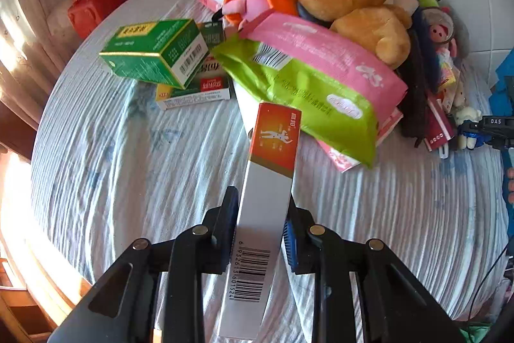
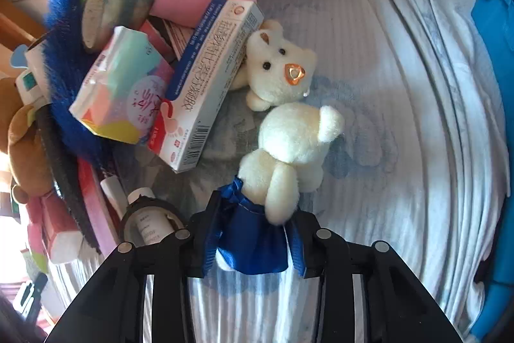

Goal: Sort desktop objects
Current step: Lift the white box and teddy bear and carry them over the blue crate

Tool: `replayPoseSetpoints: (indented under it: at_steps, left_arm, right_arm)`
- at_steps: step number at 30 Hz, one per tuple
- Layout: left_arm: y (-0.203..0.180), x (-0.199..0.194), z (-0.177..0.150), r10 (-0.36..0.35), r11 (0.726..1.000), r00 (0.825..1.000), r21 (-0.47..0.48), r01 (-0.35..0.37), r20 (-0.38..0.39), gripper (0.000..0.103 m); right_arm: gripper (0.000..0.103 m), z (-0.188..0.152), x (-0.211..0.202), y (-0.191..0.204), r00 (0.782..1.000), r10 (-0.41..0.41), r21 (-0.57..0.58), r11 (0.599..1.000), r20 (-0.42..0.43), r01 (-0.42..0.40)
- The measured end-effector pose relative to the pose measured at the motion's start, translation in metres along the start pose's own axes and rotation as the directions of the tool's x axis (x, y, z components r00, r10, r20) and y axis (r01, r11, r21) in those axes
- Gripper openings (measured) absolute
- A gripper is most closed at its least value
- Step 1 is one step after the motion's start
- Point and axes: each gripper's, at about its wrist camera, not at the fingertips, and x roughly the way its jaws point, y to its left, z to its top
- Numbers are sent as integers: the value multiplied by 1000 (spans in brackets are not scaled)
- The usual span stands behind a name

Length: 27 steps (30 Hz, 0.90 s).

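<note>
Striped pale-blue cloth (image 1: pixel 128 182) covered the bench. Left gripper (image 1: pixel 260 230) fingers were clamped on a slim silver-and-orange carton (image 1: pixel 266 208), lifted clear of the cloth. Right gripper (image 2: pixel 253 233) fingers were pinching the blue satin skirt (image 2: pixel 253 243) of one cream teddy (image 2: pixel 289 150). That slippery fabric could slide free when lifted. Beyond lay a second cream teddy (image 2: pixel 276 66), one green box (image 1: pixel 154 53), and one pink-and-green pack (image 1: pixel 321 85).
</note>
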Motion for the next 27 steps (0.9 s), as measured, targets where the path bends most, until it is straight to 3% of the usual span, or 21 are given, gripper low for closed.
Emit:
replayPoseSetpoints:
  at_steps: [4, 7, 9, 13, 21, 27]
  left_arm:
    - [-22, -39, 14, -41, 998, 995, 55, 37, 93, 26]
    - [-43, -45, 42, -70, 992, 988, 117, 55, 136, 26]
    - [-58, -62, 36, -96, 984, 981, 163, 68, 170, 26]
    - [-101, -94, 55, -183, 957, 960, 260, 124, 213, 25]
    - [-231, -156, 91, -346, 873, 912, 431, 227, 220, 25]
    - [-359, -220, 102, -467, 768, 860, 577, 278, 208, 25]
  right_arm:
    - [33, -15, -50, -2, 996, 50, -37, 998, 79, -47]
    - [33, -26, -97, -7, 986, 71, -71, 996, 149, -61]
    - [33, -36, -130, -13, 975, 87, -86, 994, 204, -71]
    - [33, -40, -204, -19, 942, 88, -113, 992, 324, -54]
    - [33, -57, -335, -75, 864, 49, -117, 993, 501, 12]
    - [33, -61, -413, -172, 815, -30, -16, 999, 578, 48]
